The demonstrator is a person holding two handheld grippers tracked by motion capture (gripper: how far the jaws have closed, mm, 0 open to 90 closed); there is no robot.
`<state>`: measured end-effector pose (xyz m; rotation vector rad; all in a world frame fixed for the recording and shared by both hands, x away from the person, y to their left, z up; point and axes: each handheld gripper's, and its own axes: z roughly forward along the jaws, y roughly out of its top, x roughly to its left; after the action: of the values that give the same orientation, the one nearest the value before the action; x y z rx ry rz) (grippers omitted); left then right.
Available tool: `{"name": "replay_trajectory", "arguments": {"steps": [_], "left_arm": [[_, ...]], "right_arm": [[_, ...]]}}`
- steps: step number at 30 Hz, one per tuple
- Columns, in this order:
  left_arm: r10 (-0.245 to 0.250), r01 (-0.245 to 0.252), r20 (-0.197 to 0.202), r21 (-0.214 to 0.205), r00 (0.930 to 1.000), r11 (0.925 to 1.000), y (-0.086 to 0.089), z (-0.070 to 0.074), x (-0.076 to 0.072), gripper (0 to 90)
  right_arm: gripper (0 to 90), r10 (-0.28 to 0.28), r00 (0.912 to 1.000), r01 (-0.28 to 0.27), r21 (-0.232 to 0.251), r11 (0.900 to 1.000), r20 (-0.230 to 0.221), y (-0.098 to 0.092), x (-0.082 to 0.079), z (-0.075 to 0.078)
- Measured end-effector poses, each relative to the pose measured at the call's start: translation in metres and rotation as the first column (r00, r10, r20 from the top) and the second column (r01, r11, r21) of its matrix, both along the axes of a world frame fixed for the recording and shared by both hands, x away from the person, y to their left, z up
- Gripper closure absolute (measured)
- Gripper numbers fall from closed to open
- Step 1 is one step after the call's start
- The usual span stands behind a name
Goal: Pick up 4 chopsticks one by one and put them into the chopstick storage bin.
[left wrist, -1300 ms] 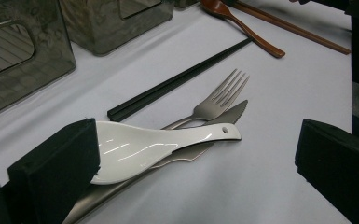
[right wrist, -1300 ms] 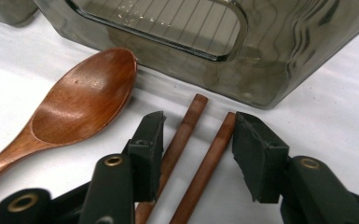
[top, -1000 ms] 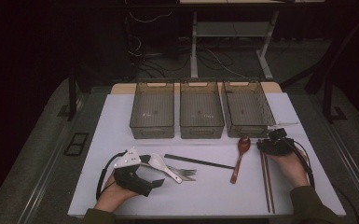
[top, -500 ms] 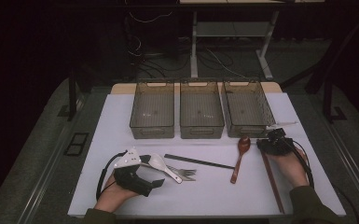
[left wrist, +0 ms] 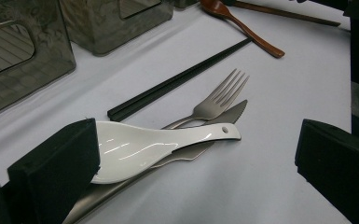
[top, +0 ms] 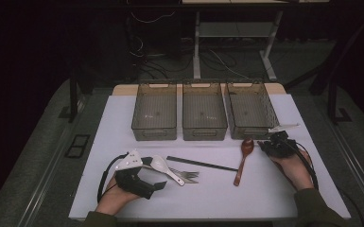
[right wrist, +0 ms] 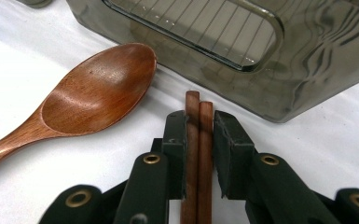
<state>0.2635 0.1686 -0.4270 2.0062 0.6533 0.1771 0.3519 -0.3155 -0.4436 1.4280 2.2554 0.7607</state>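
Overhead, looking forward and down past the wooden spoon (top: 243,156). Low and close beside it on the right; farther off, from the left.

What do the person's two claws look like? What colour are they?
Both are black. The left claw has chunky square foam pads, a pale grey three-cornered plate on top and a looping black cable. The right claw has dark jaws with brass rivets. The sleeves look dark olive.
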Motion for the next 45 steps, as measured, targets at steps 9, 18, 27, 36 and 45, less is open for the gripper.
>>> {"name": "replay_trajectory", "arguments": {"steps": [9, 18, 27, 36, 45], "left_arm": [[-0.003, 0.003, 0.001, 0.0, 1.0, 1.0, 0.001, 0.0, 0.0, 0.0], [-0.002, 0.002, 0.001, -0.006, 1.0, 1.0, 0.003, -0.002, 0.001, 0.0], [-0.008, 0.008, 0.009, 0.004, 0.9999, 1.0, 0.006, -0.003, 0.002, 0.0], [-0.008, 0.008, 0.013, -0.006, 0.9999, 0.9999, 0.006, -0.004, 0.003, 0.0], [-0.006, 0.006, 0.017, -0.014, 0.9998, 0.9999, 0.008, -0.004, 0.004, 0.0]], "right_arm": [[59.3, 0.005, 0.9997, -0.006, 0.053, 0.9986, 0.022, -0.006, -0.001, 0.003], [54.3, 0.053, 0.9974, -0.059, 0.127, 0.9902, 0.048, -0.015, -0.017, 0.019], [62.9, 0.117, 0.9919, -0.123, 0.151, 0.9809, 0.048, -0.024, -0.04, 0.025], [76.7, 0.149, 0.9869, -0.155, 0.12, 0.9806, 0.063, -0.028, -0.066, 0.025], [77.7, 0.158, 0.9867, -0.161, 0.108, 0.9809, 0.038, -0.036, -0.078, 0.02]]}}
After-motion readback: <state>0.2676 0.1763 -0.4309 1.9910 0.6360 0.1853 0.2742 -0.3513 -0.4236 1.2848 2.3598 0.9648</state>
